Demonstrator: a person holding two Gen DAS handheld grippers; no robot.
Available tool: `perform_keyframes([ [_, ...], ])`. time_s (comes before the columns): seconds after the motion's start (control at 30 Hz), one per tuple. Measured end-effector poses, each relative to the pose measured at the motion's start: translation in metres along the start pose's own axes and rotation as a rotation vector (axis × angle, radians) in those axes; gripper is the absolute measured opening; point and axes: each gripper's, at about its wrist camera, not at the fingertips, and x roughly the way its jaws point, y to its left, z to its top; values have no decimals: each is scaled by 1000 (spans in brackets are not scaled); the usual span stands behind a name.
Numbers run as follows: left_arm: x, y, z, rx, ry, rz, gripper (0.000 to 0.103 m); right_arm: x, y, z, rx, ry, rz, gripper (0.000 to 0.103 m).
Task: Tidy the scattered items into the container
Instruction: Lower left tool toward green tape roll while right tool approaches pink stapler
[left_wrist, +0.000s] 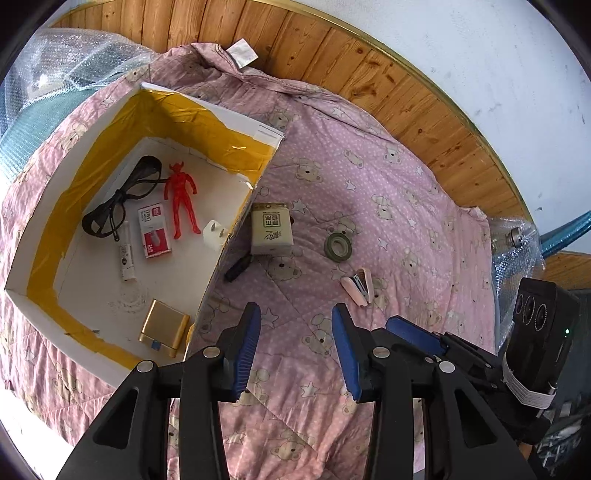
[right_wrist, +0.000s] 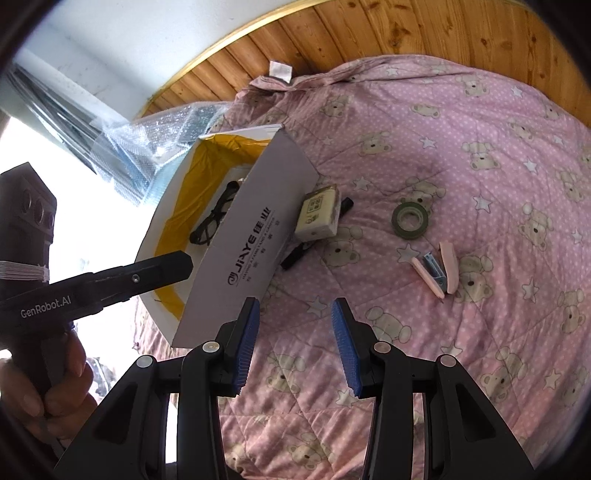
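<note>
A white cardboard box (left_wrist: 236, 221) lined with yellow tape sits on the pink quilt; its printed outer wall (right_wrist: 251, 240) faces the right wrist view. Inside lie black glasses (left_wrist: 122, 195), a red figure (left_wrist: 181, 199), a red-and-white packet (left_wrist: 153, 230), a white plug (left_wrist: 215, 234), a small tube (left_wrist: 126, 254) and a gold power bank (left_wrist: 162, 326). Outside on the quilt are a cream tissue pack (left_wrist: 271, 229) (right_wrist: 317, 214), a black pen (left_wrist: 238, 267) (right_wrist: 293, 256), a green tape roll (left_wrist: 338, 245) (right_wrist: 411, 220) and an opened pink stapler (left_wrist: 358, 286) (right_wrist: 437, 271). My left gripper (left_wrist: 295, 347) is open and empty beside the box's near corner. My right gripper (right_wrist: 295, 343) is open and empty, short of the stapler.
The pink bear-print quilt (left_wrist: 369, 184) covers the surface, backed by wooden panelling (left_wrist: 406, 92). Bubble wrap (left_wrist: 55, 66) lies behind the box. A hand (right_wrist: 55, 387) holds the left gripper's handle. The right gripper's body (left_wrist: 417, 332) sits close beside my left one.
</note>
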Motion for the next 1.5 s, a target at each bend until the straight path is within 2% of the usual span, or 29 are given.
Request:
perform_keyframes([
  [0.43, 52, -27, 22, 64, 67, 19, 50, 8, -48, -2, 115, 5, -12, 44],
  [0.73, 102, -23, 46, 38, 117, 46, 50, 21, -78, 10, 175, 23, -22, 44],
  [1.03, 145, -20, 64, 17, 142, 116, 50, 40, -102, 30, 209, 43, -25, 44],
  [1.27, 184, -12, 64, 16, 143, 203, 53, 54, -116, 42, 224, 60, -32, 44],
  [1.33, 185, -19, 61, 45, 163, 129, 56, 55, -122, 43, 232, 62, -42, 44],
  [1.37, 184, -27, 58, 67, 213, -36, 56, 55, -124, 43, 239, 63, -45, 44],
  [1.4, 175, -37, 56, 103, 210, -123, 47, 55, -127, 43, 244, 64, -48, 44],
  [1.43, 164, -43, 54, 144, 167, -96, 46, 55, -130, 44, 245, 65, -54, 44],
  [1.47, 153, -49, 53, 187, 118, -29, 47, 55, -131, 44, 245, 66, -60, 44],
  [1.5, 150, -43, 54, 164, 109, -9, 48, 55, -133, 44, 247, 68, -64, 44],
])
